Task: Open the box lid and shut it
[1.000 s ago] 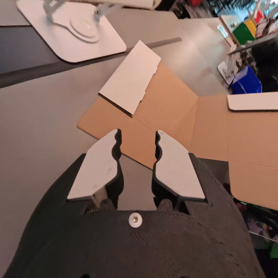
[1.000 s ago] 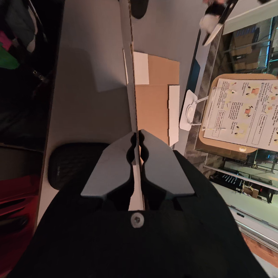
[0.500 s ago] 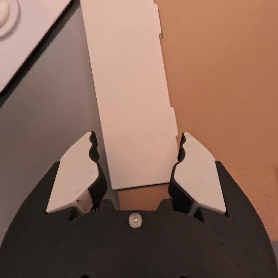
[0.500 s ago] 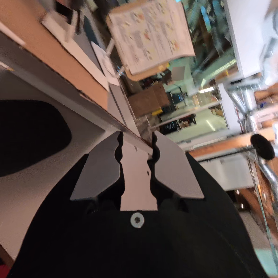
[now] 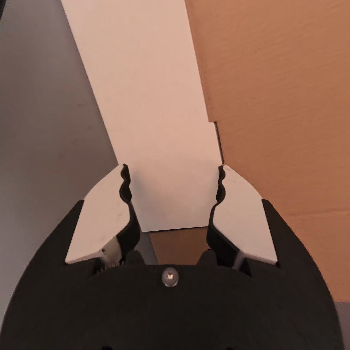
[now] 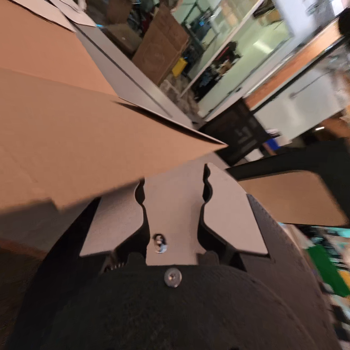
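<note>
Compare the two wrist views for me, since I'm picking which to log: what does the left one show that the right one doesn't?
Only the left wrist view shows the open left gripper over the white cardboard flap, lying flat beside the grey tabletop. Only the right wrist view shows the open right gripper, a yellow bin and a blurred room behind. Both show the brown corrugated cardboard box.

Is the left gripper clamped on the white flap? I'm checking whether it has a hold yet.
No: the left gripper is open, its fingers spread wide, the white flap between them ungripped.
</note>
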`<state>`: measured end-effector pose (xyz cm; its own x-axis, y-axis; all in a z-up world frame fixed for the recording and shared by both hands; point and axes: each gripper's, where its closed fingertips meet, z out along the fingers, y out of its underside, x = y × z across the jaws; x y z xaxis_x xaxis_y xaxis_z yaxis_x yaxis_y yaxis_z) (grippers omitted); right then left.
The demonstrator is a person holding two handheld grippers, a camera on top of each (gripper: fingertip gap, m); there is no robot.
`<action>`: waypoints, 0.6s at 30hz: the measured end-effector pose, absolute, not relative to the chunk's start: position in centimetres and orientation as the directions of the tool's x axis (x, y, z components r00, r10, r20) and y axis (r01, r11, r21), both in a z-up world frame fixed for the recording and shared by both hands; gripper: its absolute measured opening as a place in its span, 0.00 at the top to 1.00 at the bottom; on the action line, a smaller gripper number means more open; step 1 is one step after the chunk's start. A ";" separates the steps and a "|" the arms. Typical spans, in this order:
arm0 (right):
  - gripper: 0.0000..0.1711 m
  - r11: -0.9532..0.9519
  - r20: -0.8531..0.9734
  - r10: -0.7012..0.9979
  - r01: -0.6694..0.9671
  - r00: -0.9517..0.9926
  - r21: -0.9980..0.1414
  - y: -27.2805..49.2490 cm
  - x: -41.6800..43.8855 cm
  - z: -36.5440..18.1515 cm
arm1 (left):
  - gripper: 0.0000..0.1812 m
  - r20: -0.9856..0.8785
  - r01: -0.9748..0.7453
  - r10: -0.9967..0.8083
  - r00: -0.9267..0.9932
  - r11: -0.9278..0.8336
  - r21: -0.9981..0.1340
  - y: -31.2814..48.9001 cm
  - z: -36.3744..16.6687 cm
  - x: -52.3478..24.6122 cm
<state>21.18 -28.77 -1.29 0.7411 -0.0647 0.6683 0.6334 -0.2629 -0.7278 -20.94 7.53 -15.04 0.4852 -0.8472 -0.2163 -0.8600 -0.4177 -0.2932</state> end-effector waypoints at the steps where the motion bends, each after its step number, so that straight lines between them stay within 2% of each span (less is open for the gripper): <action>1: 0.65 -0.252 0.709 -0.109 0.671 0.697 -0.698 -29.2 22.0 -0.8 | 0.52 -0.228 -0.863 -0.845 0.483 -0.417 -0.284 7.5 -15.0 -20.9; 3: 0.68 -0.264 0.669 -0.159 0.622 0.726 -0.737 -30.0 23.4 -0.8 | 0.55 -0.231 -0.865 -0.843 0.485 -0.424 -0.271 7.3 -15.0 -20.9; 7: 0.68 -0.350 0.407 -0.230 0.315 0.884 -0.882 -31.5 25.8 -2.9 | 0.76 -0.121 -0.832 -0.843 0.525 -0.478 -0.282 6.2 -15.4 -20.6; 11: 0.68 -0.320 0.096 -0.241 0.015 0.966 -0.947 -32.4 25.3 -3.7 | 0.77 -0.113 -0.811 -0.825 0.554 -0.505 -0.295 6.3 -15.4 -21.0; 14: 0.68 -0.254 -0.217 -0.216 -0.270 0.952 -0.929 -33.1 24.4 -3.4 | 0.81 -0.128 -0.805 -0.815 0.566 -0.512 -0.299 6.5 -15.3 -21.5; 16: 0.68 -0.211 -0.323 -0.112 -0.340 0.940 -0.917 -33.5 22.8 -2.6 | 0.84 -0.150 -0.800 -0.803 0.576 -0.518 -0.303 6.6 -15.3 -22.1; 18: 0.67 -0.257 -0.231 -0.034 -0.232 0.972 -0.938 -33.7 20.8 -2.6 | 0.86 -0.171 -0.794 -0.790 0.589 -0.526 -0.303 6.8 -15.3 -23.0</action>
